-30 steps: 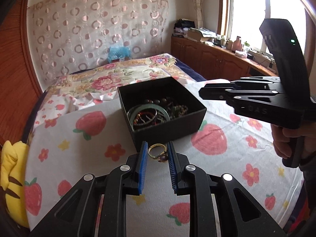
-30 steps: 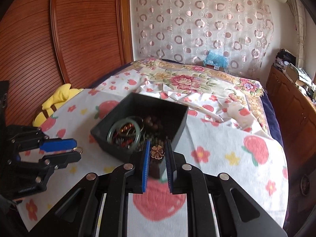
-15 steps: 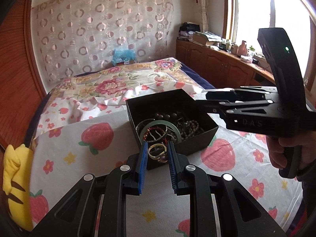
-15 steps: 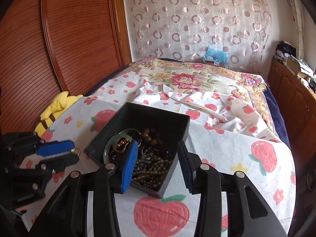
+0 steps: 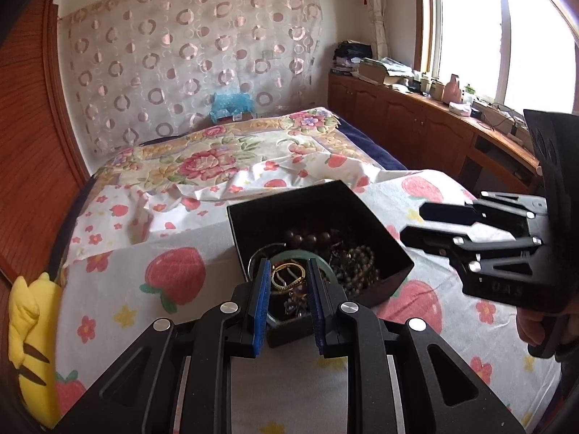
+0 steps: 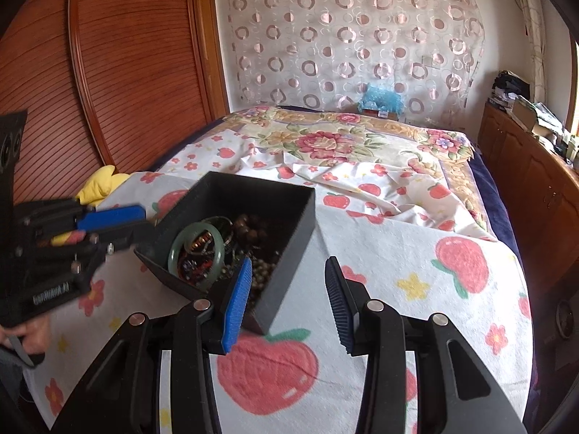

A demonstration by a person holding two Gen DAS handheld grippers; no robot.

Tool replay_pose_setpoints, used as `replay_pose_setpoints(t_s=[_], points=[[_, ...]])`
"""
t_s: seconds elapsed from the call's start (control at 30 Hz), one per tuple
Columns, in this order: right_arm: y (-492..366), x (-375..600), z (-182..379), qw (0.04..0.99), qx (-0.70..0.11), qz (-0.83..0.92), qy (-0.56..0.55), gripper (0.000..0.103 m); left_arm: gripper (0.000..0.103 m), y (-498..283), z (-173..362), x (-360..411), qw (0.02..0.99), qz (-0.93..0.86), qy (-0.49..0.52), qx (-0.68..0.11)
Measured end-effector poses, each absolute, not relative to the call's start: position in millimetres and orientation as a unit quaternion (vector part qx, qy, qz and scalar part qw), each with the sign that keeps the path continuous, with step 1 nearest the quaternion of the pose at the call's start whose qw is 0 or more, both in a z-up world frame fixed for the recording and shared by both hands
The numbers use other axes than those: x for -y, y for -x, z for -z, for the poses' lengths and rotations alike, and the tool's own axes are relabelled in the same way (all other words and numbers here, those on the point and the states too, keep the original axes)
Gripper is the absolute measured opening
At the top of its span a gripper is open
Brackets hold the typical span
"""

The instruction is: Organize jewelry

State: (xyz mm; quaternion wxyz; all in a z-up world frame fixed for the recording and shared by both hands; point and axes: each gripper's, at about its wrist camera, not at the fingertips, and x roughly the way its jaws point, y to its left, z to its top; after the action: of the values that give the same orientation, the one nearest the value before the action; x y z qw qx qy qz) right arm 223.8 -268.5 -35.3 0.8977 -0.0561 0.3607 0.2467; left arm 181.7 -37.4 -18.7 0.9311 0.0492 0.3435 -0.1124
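A black open box (image 5: pixel 362 213) (image 6: pixel 289 224) on the bed holds a green bangle (image 6: pixel 213 253), brown bead strings (image 5: pixel 358 260) and other jewelry. My left gripper (image 5: pixel 288 271) is shut on a gold ring (image 5: pixel 287 276) and holds it over the box's near corner; it also shows at the left of the right wrist view (image 6: pixel 134 220). My right gripper (image 6: pixel 287 275) is open and empty, just above the box's near right corner; it also shows at the right of the left wrist view (image 5: pixel 416 222).
The box stands on a white sheet with strawberry print (image 6: pixel 416 260). A yellow plush toy (image 5: pixel 29 340) lies at the left edge of the bed. A wooden wardrobe (image 6: pixel 108 72) stands left, wooden cabinets (image 5: pixel 416 126) under the window right.
My left gripper carried the gold ring from in front of the box to over its near corner. My right gripper opened, released a flower-shaped piece over the box and drew back.
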Motion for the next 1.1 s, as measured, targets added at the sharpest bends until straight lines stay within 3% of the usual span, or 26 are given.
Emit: replay_pose_setpoints(t_s=[0.27, 0.37, 0.47, 0.57, 0.77, 0.97, 1.1], points=[[-215.4, 284.1, 39.0, 0.901, -0.357, -0.242, 0.049, 0.045, 0.019, -197.0, 17.6, 43.4, 0.933, 0.099, -0.05, -0.342], [-210.8, 288.6, 38.2, 0.903, -0.353, -0.24, 0.044, 0.045, 0.043, -194.1, 19.4, 43.0, 0.934, 0.091, -0.047, -0.342], [-202.3, 291.0, 36.5, 0.908, -0.345, -0.235, 0.043, 0.045, 0.056, -186.1, 20.8, 39.6, 0.935, 0.084, -0.044, -0.342], [-186.6, 293.0, 31.2, 0.916, -0.331, -0.223, 0.041, 0.046, 0.077, -170.6, 20.3, 35.8, 0.94, 0.072, -0.039, -0.332], [-153.6, 295.1, 18.6, 0.931, -0.297, -0.212, 0.029, 0.068, 0.095, -133.2, 13.2, 27.3, 0.949, 0.049, -0.027, -0.311], [-124.9, 295.7, 9.0, 0.944, -0.265, -0.195, 0.018, 0.094, 0.095, -101.8, 6.2, 21.5, 0.953, 0.032, -0.018, -0.301], [-113.3, 299.1, 5.9, 0.949, -0.255, -0.184, 0.008, 0.1, 0.095, -90.3, 2.1, 18.3, 0.955, 0.025, -0.015, -0.296]])
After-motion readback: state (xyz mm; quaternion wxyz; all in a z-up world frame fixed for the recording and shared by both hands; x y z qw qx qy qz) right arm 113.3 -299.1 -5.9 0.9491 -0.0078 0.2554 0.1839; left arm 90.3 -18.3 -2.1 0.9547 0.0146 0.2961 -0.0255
